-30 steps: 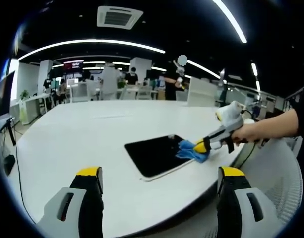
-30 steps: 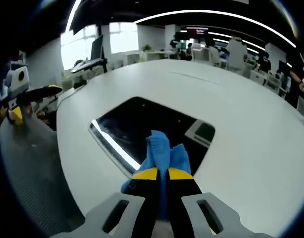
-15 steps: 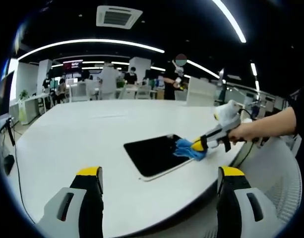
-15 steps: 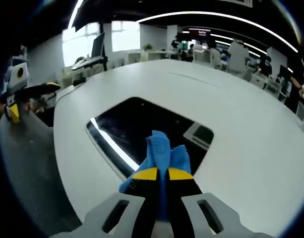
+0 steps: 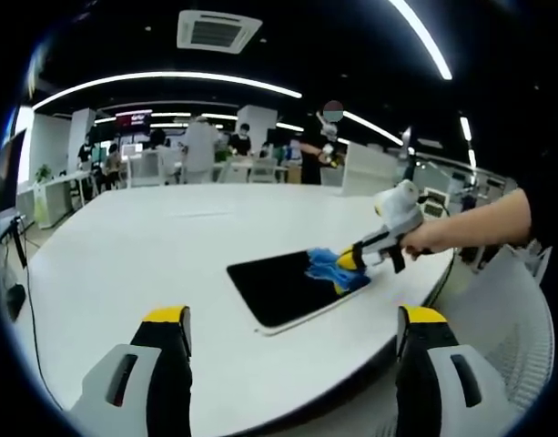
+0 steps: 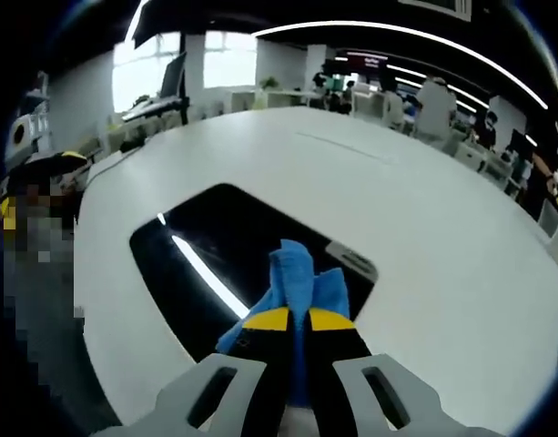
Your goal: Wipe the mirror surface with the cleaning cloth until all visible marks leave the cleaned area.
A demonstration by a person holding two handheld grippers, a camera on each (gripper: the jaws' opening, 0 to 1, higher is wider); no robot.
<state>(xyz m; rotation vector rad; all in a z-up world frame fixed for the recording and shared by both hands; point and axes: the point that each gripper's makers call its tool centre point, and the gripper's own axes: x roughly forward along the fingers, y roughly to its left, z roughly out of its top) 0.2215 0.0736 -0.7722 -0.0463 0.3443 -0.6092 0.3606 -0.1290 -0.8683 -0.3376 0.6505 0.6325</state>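
A dark rectangular mirror (image 5: 283, 287) (image 6: 215, 259) lies flat on the white table (image 5: 151, 264), near its right front edge. My right gripper (image 6: 290, 320) (image 5: 344, 261) is shut on a blue cleaning cloth (image 6: 295, 276) (image 5: 329, 269), which rests on the mirror's right part. A person's hand (image 5: 424, 238) holds that gripper. My left gripper (image 5: 288, 319) stands open above the table's near edge, well short of the mirror, with nothing between its jaws. The mirror reflects a bright ceiling light strip (image 6: 206, 278).
The white table (image 6: 442, 237) stretches wide beyond the mirror. Desks, chairs and several people (image 5: 201, 146) fill the office behind it. A grey mesh chair back (image 5: 506, 337) stands at the right of the left gripper view.
My right gripper has slid the blue cloth further in over the mirror, away from its near right edge. The left gripper has hardly moved.
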